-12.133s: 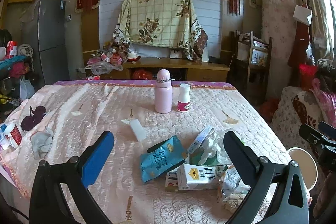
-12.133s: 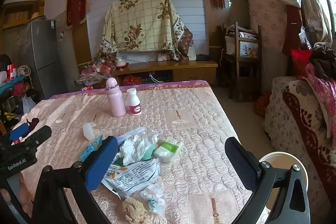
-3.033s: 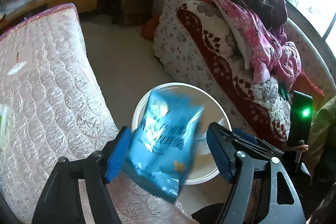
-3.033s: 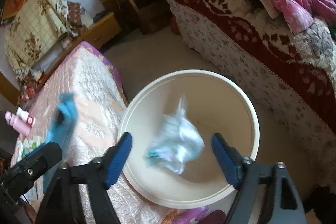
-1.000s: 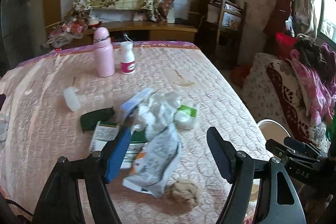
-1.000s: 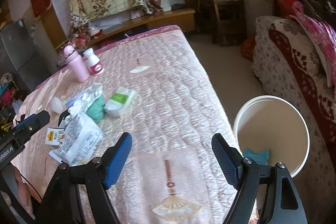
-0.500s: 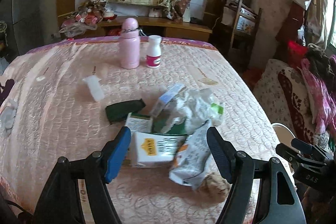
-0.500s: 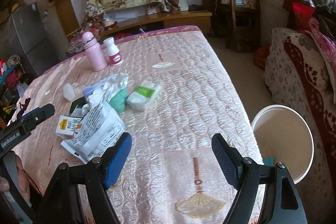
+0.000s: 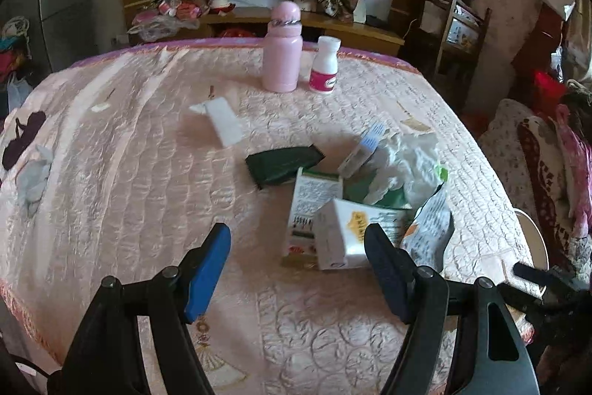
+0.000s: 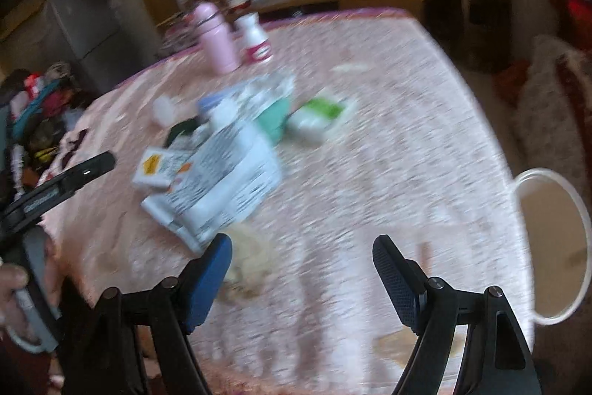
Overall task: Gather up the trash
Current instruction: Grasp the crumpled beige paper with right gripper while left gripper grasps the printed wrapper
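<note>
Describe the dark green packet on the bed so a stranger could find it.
Start at the pink bottle standing at the bed's far end, then come toward the trash pile. The dark green packet lies flat at the pile's left edge, the only dark item among pale cartons.

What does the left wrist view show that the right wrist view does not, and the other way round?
Only the left wrist view: the dark green packet in sharp detail and the grey rag at the bed's edge. Only the right wrist view: the white bucket's open mouth and a crumpled beige wad. Both: the pink bottle, the white carton, and an open, empty tool, left and right.
</note>
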Demonstrator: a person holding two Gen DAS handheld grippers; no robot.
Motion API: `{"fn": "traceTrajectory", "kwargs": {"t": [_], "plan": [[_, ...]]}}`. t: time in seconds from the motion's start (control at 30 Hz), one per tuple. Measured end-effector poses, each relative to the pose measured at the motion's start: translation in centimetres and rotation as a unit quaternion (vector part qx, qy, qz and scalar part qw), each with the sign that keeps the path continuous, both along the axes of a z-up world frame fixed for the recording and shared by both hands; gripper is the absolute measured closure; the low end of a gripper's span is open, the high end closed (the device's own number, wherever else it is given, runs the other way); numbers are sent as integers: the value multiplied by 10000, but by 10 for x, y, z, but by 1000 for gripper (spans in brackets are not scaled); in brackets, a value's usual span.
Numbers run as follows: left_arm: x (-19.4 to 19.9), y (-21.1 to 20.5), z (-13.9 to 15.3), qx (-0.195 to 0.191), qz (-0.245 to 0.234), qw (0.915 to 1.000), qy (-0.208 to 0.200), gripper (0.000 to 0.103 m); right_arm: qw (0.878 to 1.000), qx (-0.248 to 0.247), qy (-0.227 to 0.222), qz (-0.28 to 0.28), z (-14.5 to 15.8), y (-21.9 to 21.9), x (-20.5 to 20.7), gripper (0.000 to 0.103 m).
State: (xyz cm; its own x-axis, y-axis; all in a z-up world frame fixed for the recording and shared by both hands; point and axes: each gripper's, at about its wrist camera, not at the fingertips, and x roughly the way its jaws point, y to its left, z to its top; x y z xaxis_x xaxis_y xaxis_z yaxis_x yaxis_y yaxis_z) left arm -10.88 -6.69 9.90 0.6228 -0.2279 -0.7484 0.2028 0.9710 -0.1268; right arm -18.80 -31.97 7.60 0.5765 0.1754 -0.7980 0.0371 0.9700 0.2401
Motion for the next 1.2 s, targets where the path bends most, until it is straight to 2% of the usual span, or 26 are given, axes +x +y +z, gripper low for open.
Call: {"fn": "traceTrajectory", "kwargs": {"t": [0.1,0.27,0.33,0.37,0.43,0.5,0.57,0.67,0.83,0.9,0.93,0.97,1.03,1.2], "plan": [[-2,1,-2,-35,-35,10000,54,28,9991,236,192,291,-16,15,3,21],[-6,-9,-1,-82,-210,9997,54,28,9974,168,322,625,-39,41,10,23],[-8,-15,0,-113,-322,9994,80,28,9969,175,330,687,-46,45,13,45],[-9,-19,0,-119,-374,9992,92,28,9968,154,362,703,-49,47,15,66],[-11,-25,-1,-146,-464,9988,110,28,9966,174,386,710,-54,48,17,65],[-13,-31,-2,-226,-570,9980,168,28,9969,144,336,704,-53,46,17,70],[-14,-39,-5,-320,-708,9966,256,28,9973,179,277,649,-49,39,15,71],[-15,-56,-13,-303,-873,9952,330,28,9990,59,177,410,-42,18,13,71],[-14,-84,-29,-356,-989,9935,439,28,9998,173,112,-45,-34,-22,5,71],[-14,-95,-33,-519,-1059,9919,470,36,9996,223,80,-141,-30,-35,3,71],[-15,-99,-33,-607,-1120,9905,509,57,9996,219,60,-187,-28,-42,1,71],[-16,-104,-33,-724,-1241,9880,567,68,9995,202,31,-248,-26,-48,-2,71],[-23,-117,-30,-941,-1595,9810,574,68,9991,139,5,-405,-22,-61,-6,71],[-36,-146,-22,-977,-2256,9682,461,66,9967,56,34,-809,-18,-99,-12,71]]}}
